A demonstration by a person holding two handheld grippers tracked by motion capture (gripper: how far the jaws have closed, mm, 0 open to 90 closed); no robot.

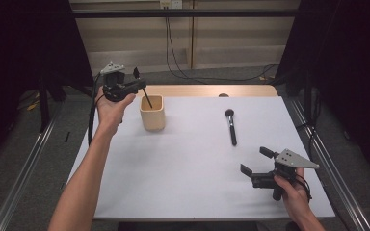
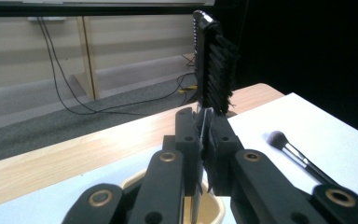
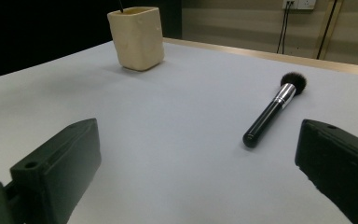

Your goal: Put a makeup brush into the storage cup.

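Comb (image 2: 212, 65), black, with short bristles down one edge, sits clamped between the jaws of the left gripper (image 1: 136, 85), which are closed tight on its thin lower part; in the left gripper view the toothed end stands upright above the jaws. In the high view the left gripper is held above and just left of a cream cup (image 1: 153, 112), with the comb's thin handle slanting down past the rim into the cup's mouth; whether the tip touches the bottom cannot be told. The left gripper view looks down past the jaws onto the cup's rim (image 2: 214, 205) directly beneath. The cup stands upright on the far left part of a white table cover (image 1: 192, 173); a strip of bare wooden table edge (image 1: 207, 90) runs along the far side. Well apart to the right of the cup lies a makeup brush (image 1: 231, 126), flat on the cover, black handle toward the person and dark bristle head toward the far edge, with a silver collar between them. Right gripper (image 1: 257, 164) rests low over the near right corner of the cover, jaws spread wide with nothing between them; its own view looks across the cover at the brush (image 3: 272, 109) and the cup (image 3: 136, 37) beyond.
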